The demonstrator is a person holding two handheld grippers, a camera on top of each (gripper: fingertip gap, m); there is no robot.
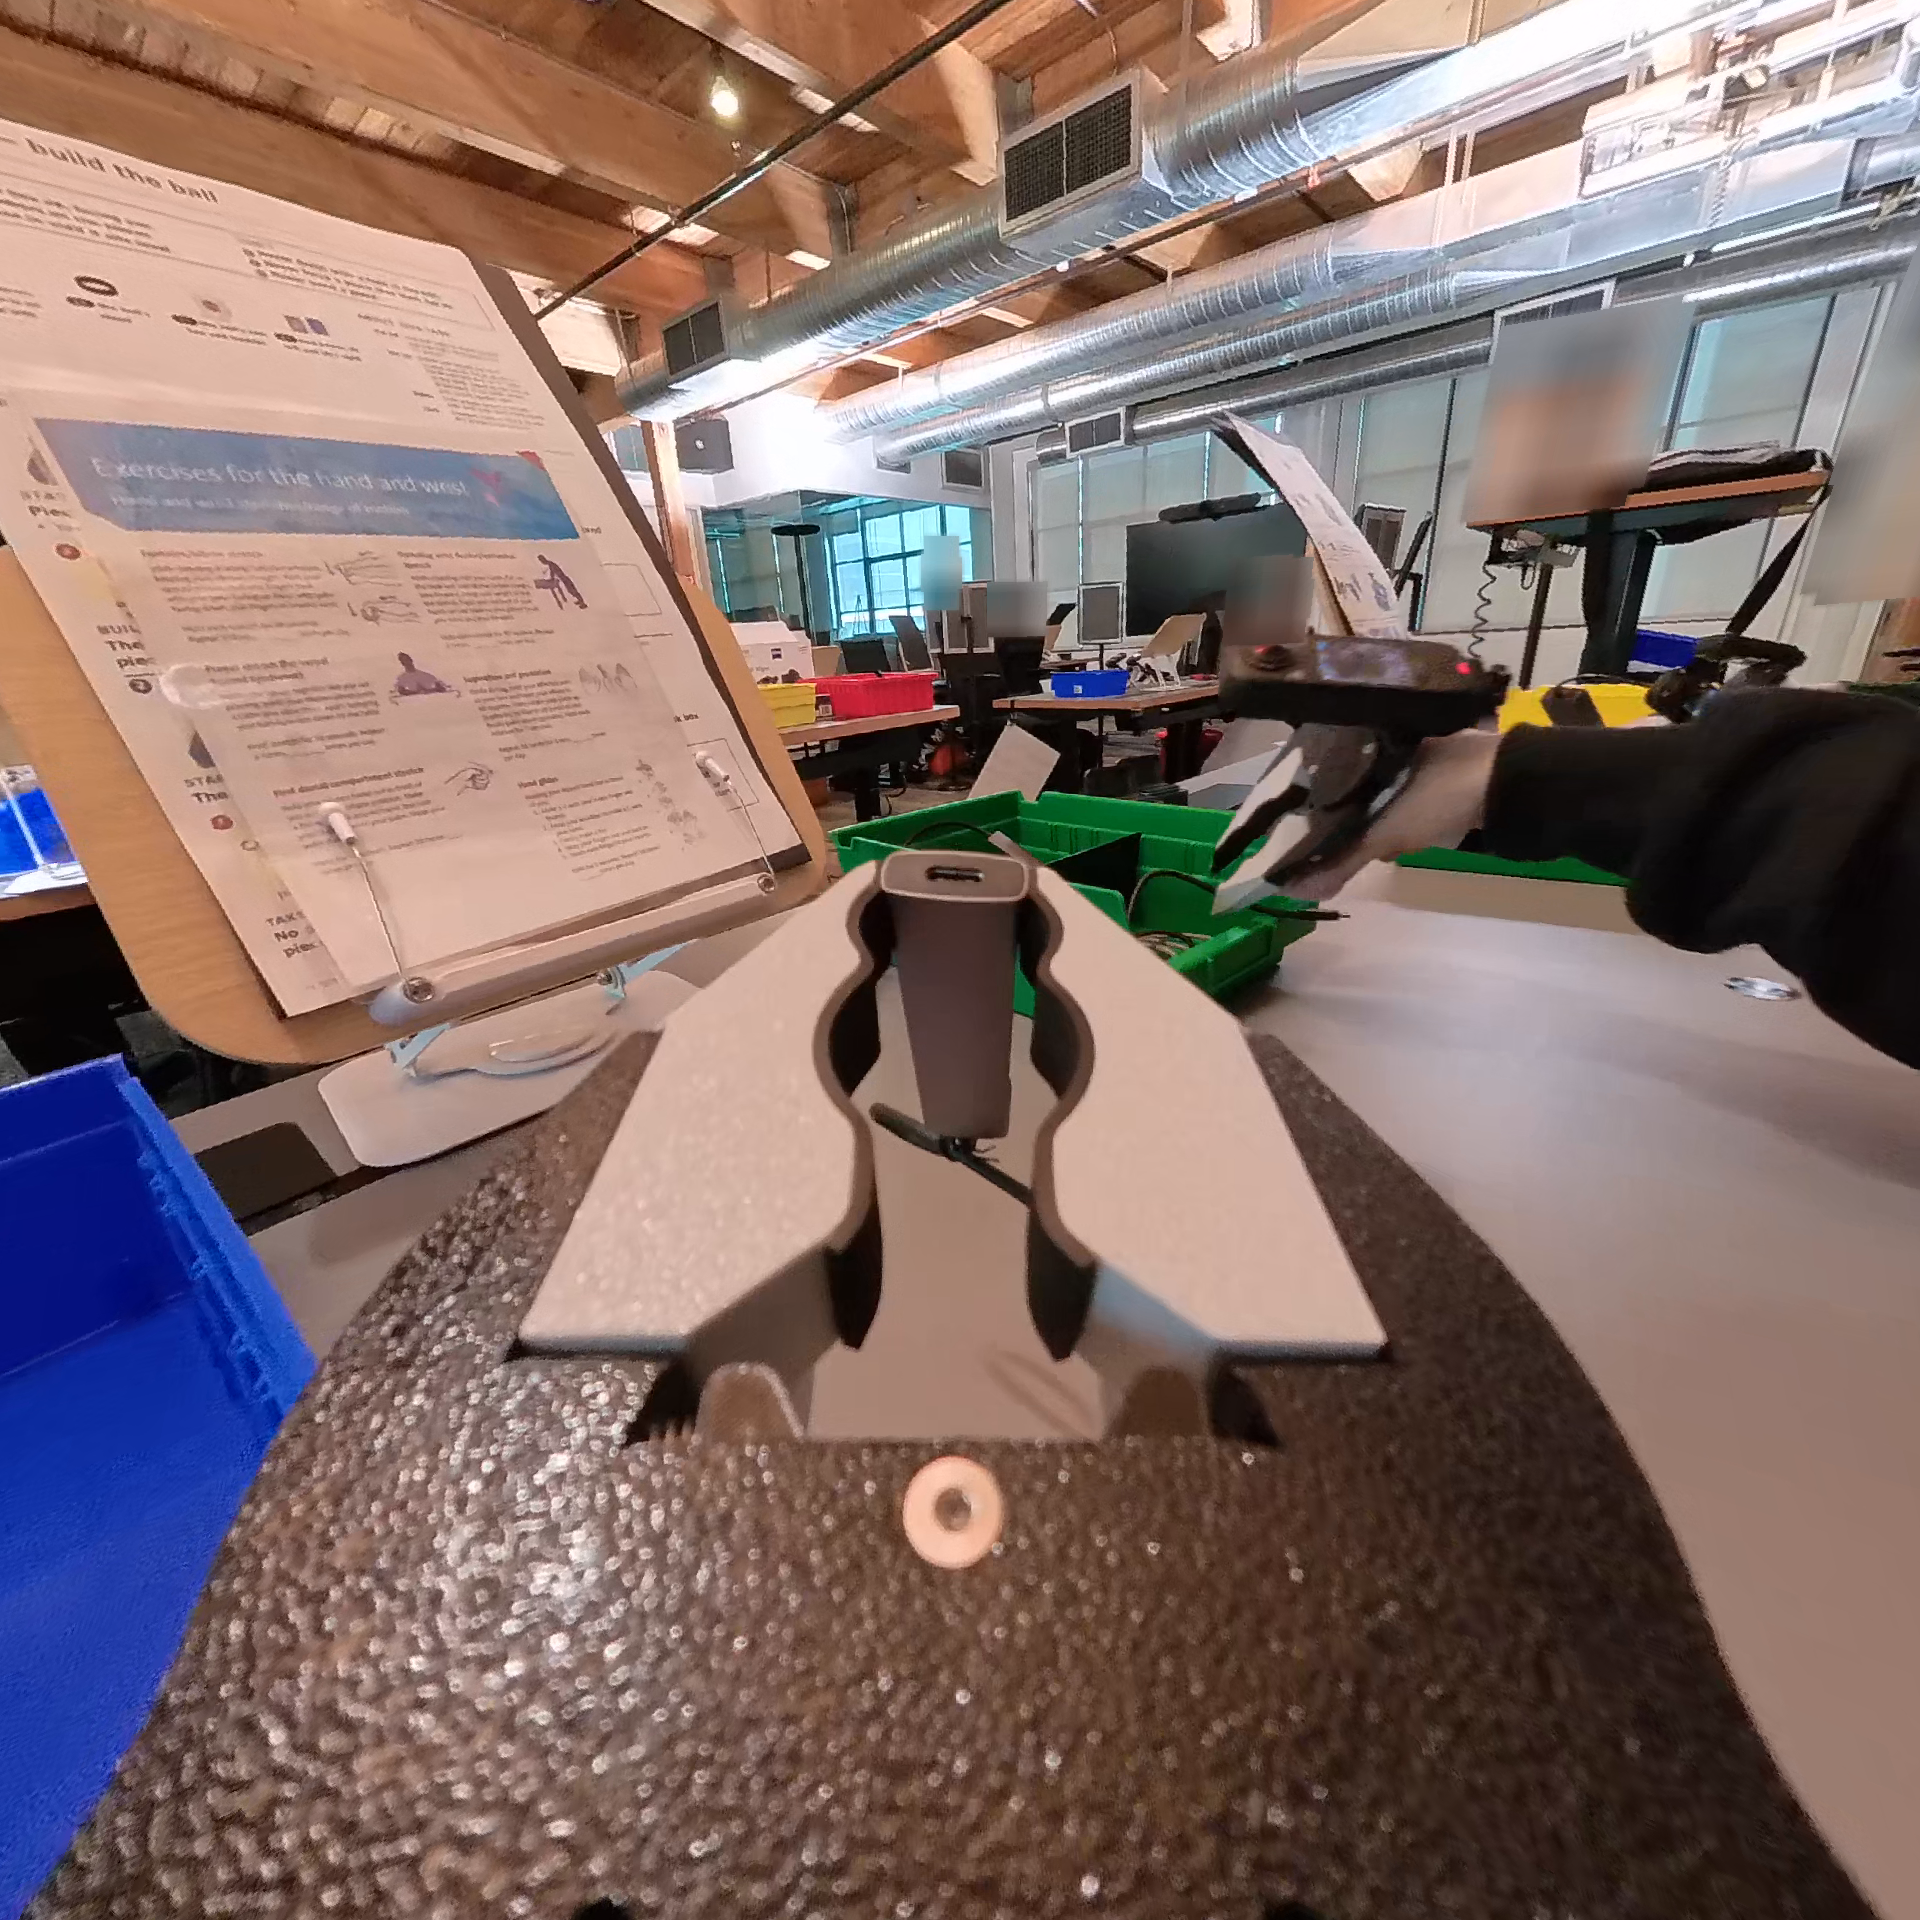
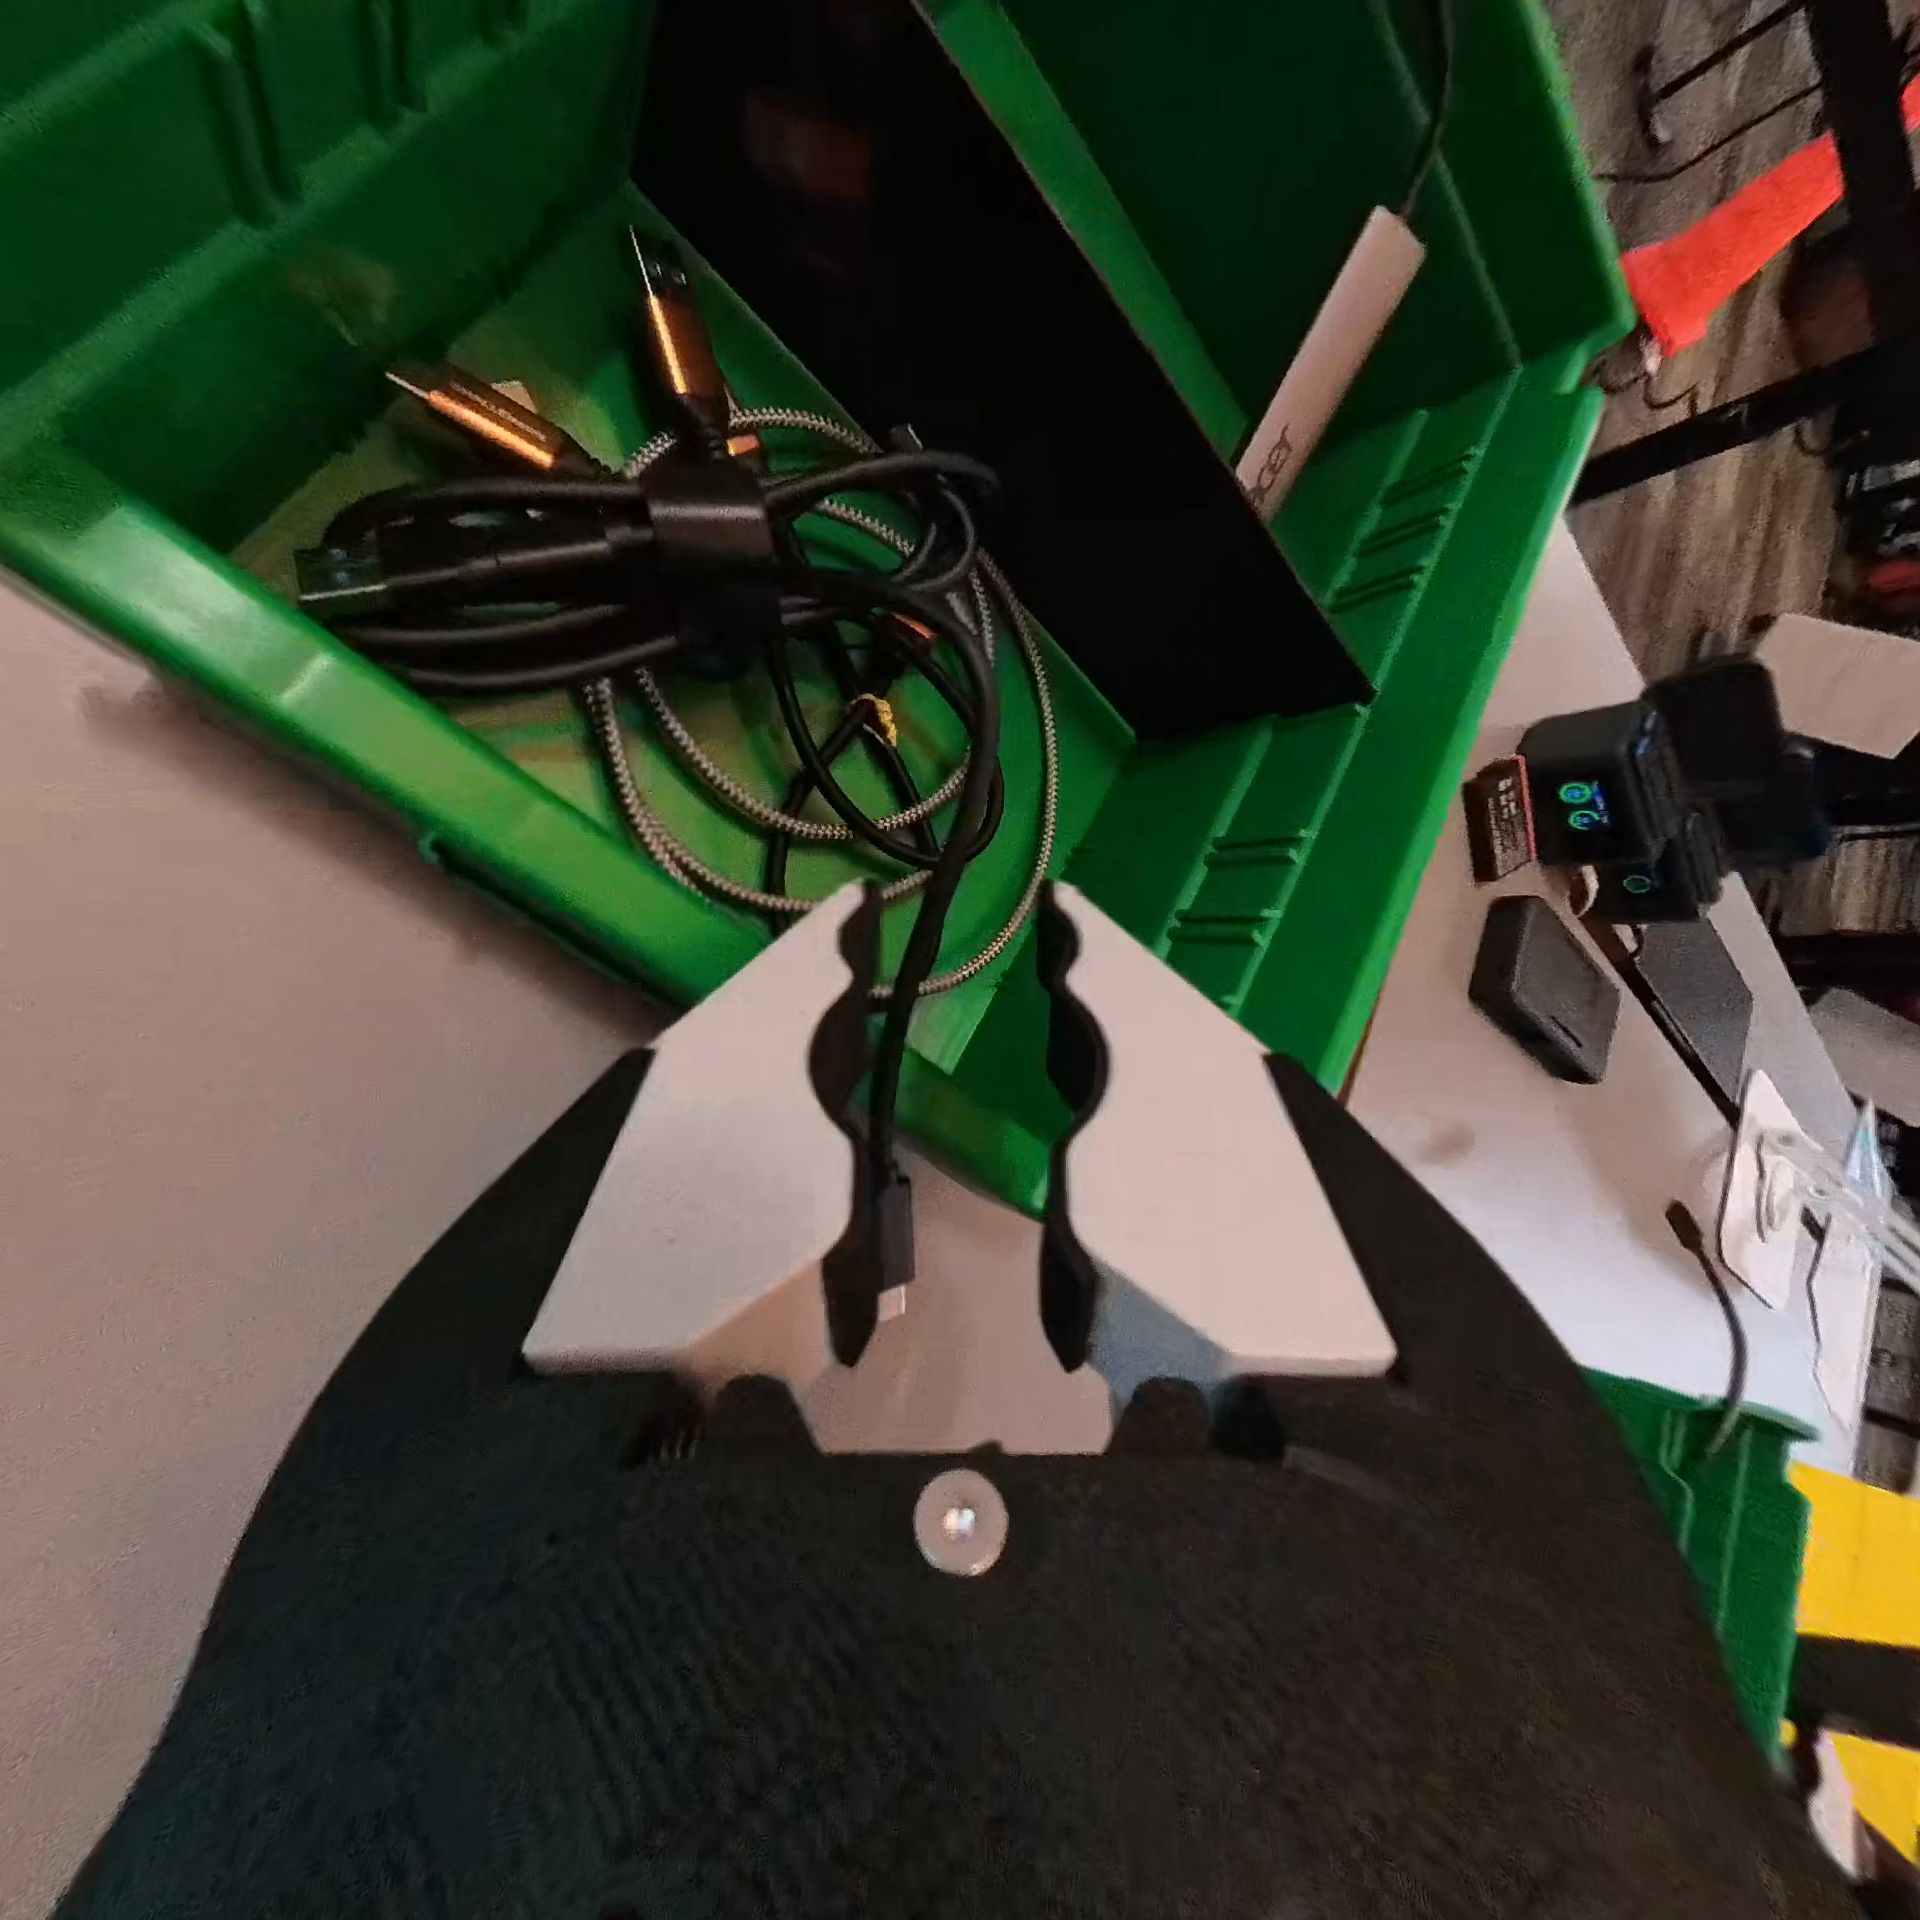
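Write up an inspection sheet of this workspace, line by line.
Surface: pale grey tabletop, bare near the claws.
Job's things: slim grey metal power bank, port end up; black cable with plug end.
Clutter: green plastic divided bin; blue plastic bin; small black cameras on the table.
Grippers: left claw shut on the power bank; right claw has the cable plug between its fingers, grip unclear.
Cables: bundled black and braided cables in the bin's compartment.
Surroundings: wooden stand with printed sheets; open workshop with desks, ducts overhead.
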